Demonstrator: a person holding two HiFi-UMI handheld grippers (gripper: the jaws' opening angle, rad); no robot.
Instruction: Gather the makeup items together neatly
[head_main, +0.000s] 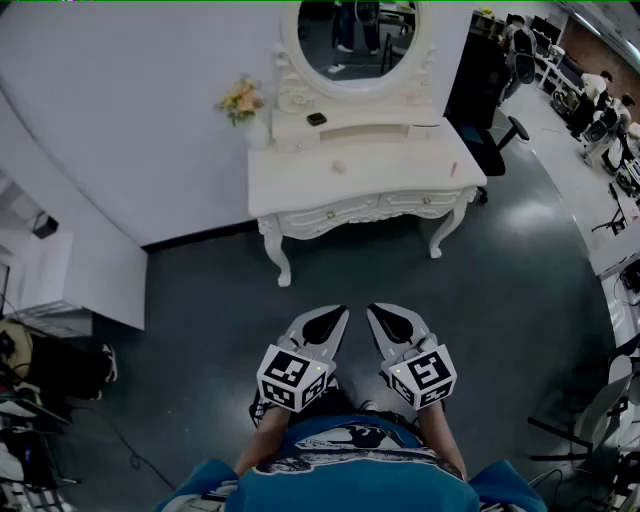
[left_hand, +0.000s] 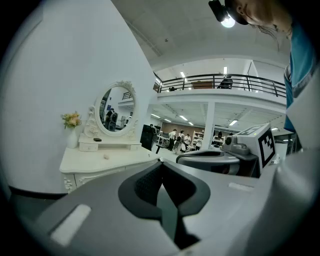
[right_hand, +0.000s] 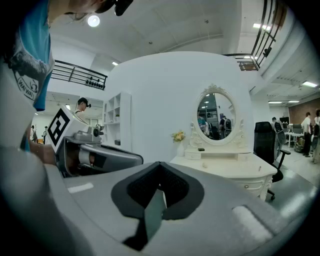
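A white dressing table (head_main: 300, 185) stands against the wall well ahead of me. A small dark compact (head_main: 316, 119) lies on its raised shelf. On the tabletop are a small pale round item (head_main: 339, 166) and a thin pink stick (head_main: 452, 168) near the right edge. My left gripper (head_main: 340, 312) and right gripper (head_main: 373, 311) hang side by side close to my body, over the dark floor and far from the table. Both are shut with nothing between the jaws. The left gripper view shows the compact (left_hand: 97, 139) and the round item (left_hand: 106, 157). The right gripper view shows the stick (right_hand: 259, 169).
An oval mirror (head_main: 358, 35) tops the table, and a vase of flowers (head_main: 240, 102) stands at its left end. A black office chair (head_main: 490, 140) stands right of the table. White shelving (head_main: 60, 275) and clutter are at the left; desks with people are at the far right.
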